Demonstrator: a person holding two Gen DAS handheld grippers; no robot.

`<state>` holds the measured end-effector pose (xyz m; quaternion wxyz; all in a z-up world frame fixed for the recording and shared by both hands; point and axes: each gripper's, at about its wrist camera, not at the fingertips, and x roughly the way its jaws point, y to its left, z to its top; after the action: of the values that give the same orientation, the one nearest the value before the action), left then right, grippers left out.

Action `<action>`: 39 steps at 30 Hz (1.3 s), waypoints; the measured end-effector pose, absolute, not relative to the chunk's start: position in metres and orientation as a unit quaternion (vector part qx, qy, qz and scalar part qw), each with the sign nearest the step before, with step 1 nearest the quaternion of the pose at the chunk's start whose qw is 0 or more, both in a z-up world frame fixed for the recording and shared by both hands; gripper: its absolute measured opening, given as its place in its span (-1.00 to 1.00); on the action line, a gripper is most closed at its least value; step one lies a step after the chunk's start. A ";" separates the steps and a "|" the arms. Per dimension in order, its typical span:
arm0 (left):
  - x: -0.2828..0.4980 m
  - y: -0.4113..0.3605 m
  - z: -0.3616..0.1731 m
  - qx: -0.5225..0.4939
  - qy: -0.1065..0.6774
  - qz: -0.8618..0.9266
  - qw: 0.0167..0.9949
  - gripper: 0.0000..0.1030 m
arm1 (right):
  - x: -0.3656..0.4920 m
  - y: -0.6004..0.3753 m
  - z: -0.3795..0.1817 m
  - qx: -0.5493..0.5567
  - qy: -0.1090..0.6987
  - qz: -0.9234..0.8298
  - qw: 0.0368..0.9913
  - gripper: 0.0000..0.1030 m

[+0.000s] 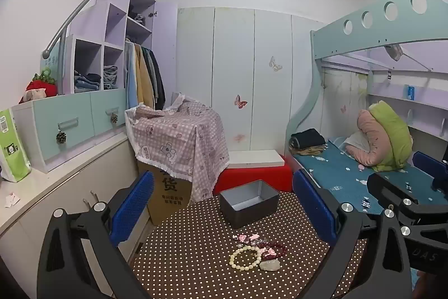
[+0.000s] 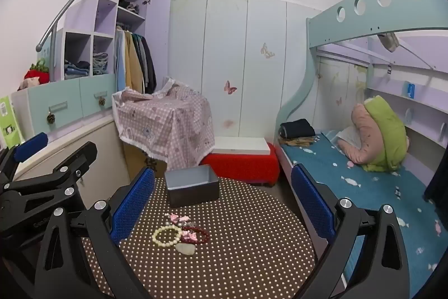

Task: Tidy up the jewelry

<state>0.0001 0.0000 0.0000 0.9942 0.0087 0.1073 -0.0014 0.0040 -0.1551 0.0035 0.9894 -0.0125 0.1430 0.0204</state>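
The dotted round table [image 1: 196,257] carries a jewelry pile [image 1: 253,251] with an empty tin box [image 1: 249,203] beyond it. The pile lies ahead of the left gripper [image 1: 224,206], but left of the right gripper [image 2: 222,201]. Both sets of fingers stand wide, holding nothing.

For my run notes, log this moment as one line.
stage: not begun | left gripper: open, empty | right gripper: open, empty | jewelry pile: on dotted table | tin box: empty, behind pile
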 end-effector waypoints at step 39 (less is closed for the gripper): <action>0.000 -0.002 -0.002 0.010 0.107 -0.002 0.994 0.87 | 0.003 -0.158 -0.002 -0.006 0.145 0.021 0.989 0.84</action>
<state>-0.0004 -0.0018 -0.0023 0.9942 0.0095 0.1074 -0.0018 0.0031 -0.1580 -0.0017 0.9892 -0.0058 0.1447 0.0213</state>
